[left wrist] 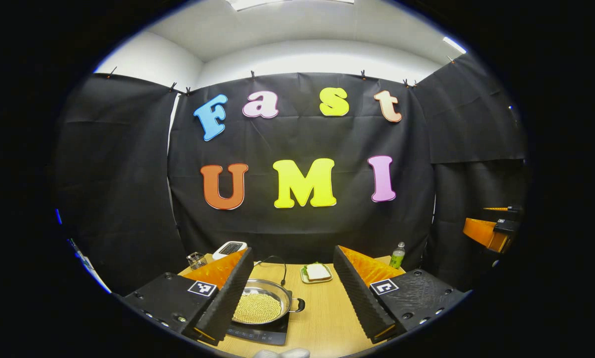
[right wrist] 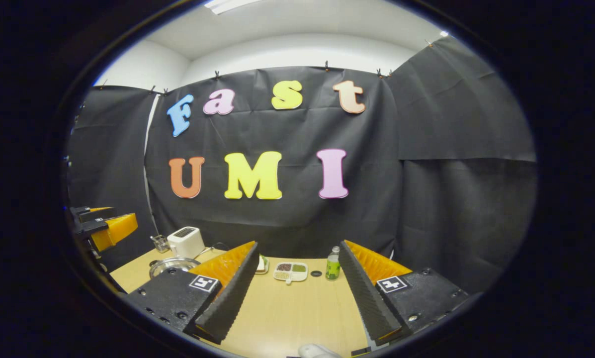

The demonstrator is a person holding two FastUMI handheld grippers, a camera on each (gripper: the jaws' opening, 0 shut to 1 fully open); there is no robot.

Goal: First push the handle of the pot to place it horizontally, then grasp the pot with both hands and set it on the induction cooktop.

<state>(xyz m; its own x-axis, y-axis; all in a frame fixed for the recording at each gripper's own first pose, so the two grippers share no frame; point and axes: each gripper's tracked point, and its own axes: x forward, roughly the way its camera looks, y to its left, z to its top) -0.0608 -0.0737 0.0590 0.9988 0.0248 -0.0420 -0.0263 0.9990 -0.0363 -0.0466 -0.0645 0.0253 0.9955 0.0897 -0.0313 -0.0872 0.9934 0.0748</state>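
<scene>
Left gripper (left wrist: 293, 293) spread, right gripper (right wrist: 297, 293) spread; one pot (left wrist: 262, 302) on cooktop (left wrist: 265, 334).

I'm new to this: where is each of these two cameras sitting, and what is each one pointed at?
Left gripper view: rides on the left gripper, facing the pot on the induction cooktop; its own open fingers show.
Right gripper view: rides on the right gripper, facing the wooden table and compartment tray; its open fingers show.
Shared: pot, green bottle, toaster.
</scene>
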